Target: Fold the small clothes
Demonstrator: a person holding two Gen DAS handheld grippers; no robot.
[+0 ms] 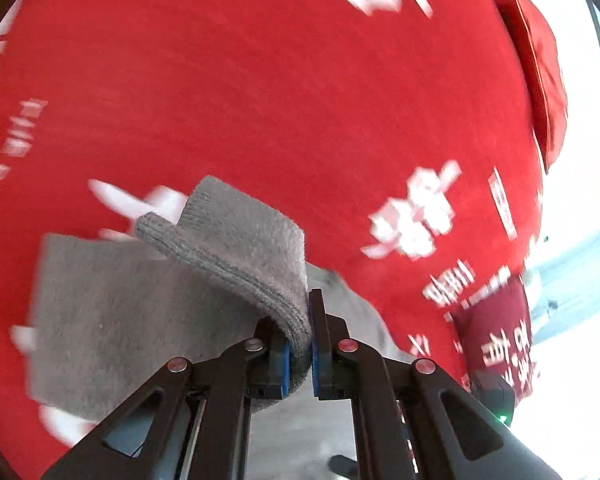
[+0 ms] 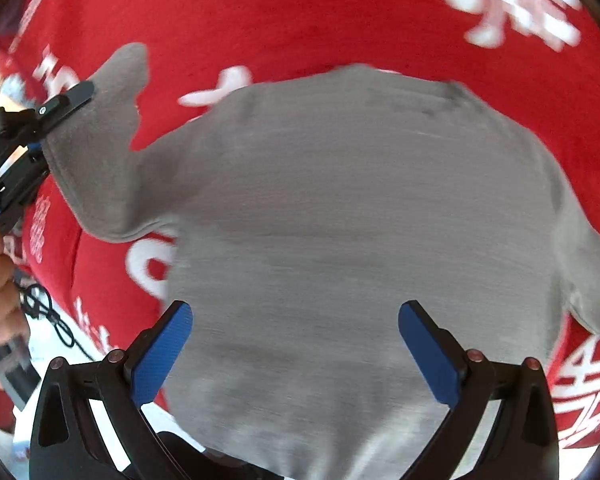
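Grey knit sweater (image 2: 340,220), soft and floppy, lies flat on the red cloth (image 1: 260,80) under my right tongs (image 2: 296,356), which are wide apart and empty. Left tongs (image 1: 300,344) are clamped on its sleeve cuff (image 1: 236,240), lifted. Light, limp; I'd grab cuffs and hem edges.

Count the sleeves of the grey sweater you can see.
2. One sleeve is lifted, its cuff pinched in the left hand-held gripper. The other sleeve lies at the right edge of the right wrist view, partly cut off.
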